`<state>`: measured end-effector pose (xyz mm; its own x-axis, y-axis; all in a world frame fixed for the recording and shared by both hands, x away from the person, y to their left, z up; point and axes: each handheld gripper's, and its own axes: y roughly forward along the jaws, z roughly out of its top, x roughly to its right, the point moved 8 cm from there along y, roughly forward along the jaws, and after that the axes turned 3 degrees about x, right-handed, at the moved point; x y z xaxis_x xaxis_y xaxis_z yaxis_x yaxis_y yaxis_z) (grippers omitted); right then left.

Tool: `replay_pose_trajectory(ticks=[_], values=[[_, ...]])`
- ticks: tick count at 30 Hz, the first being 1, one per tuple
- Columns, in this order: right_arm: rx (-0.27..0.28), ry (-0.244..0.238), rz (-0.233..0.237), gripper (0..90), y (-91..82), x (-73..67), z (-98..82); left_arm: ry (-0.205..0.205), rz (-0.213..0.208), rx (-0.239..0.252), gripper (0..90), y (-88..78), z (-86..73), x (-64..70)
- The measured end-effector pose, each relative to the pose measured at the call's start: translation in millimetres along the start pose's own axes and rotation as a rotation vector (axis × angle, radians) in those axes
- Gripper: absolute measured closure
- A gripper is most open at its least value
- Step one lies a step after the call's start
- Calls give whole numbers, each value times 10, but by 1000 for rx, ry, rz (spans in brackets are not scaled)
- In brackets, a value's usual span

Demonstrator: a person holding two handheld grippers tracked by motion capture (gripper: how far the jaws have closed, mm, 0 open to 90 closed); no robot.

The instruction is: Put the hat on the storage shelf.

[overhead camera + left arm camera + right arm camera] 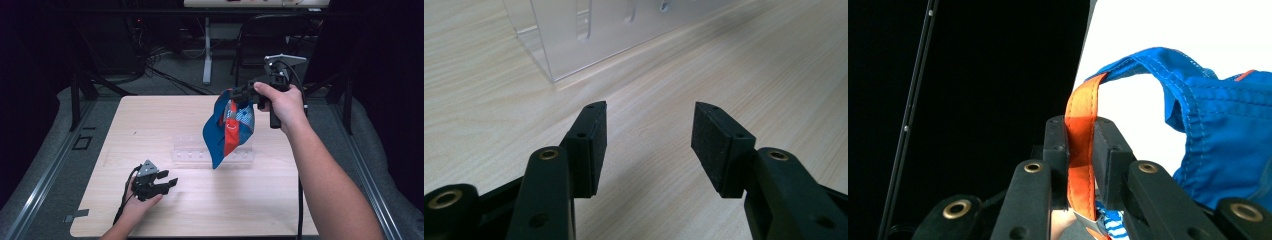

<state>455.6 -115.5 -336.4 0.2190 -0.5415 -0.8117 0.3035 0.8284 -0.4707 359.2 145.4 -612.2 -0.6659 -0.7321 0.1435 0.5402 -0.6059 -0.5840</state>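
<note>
Blue fabric cap [225, 125] hangs lengthwise downward from my right gripper [241, 92], clamped on its orange strap [1081, 145]; my left gripper [167, 181] gapes unloaded

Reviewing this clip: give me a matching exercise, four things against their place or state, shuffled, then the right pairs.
Things:
1. right gripper
2. left gripper
3. blue cap
4. clear plastic stand

States:
A. stands on the wooden table, beyond the open jaws
B. hangs in the air above the table
C. open, low over the table, nothing between the pads
D. shut on the cap's orange strap

Pairs: 1-D, 2-C, 3-B, 4-A
</note>
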Motion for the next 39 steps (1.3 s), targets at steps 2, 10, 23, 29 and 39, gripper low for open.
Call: replay_pose_trajectory(ticks=[2,10,23,29,39], values=[[12,0,-1,783,-1,-2,26,10,-4,-8,489,-1,-1,2],[58,-3,-19,784,15,0,109,11,-6,-3,489,18,5,30],[65,12,-36,783,49,118,100,40,-39,16,486,39,110,207],[64,8,-28,783,84,106,86,80,-57,66,485,59,326,395],[52,7,-25,783,118,90,70,125,-76,138,496,338,727,720]])
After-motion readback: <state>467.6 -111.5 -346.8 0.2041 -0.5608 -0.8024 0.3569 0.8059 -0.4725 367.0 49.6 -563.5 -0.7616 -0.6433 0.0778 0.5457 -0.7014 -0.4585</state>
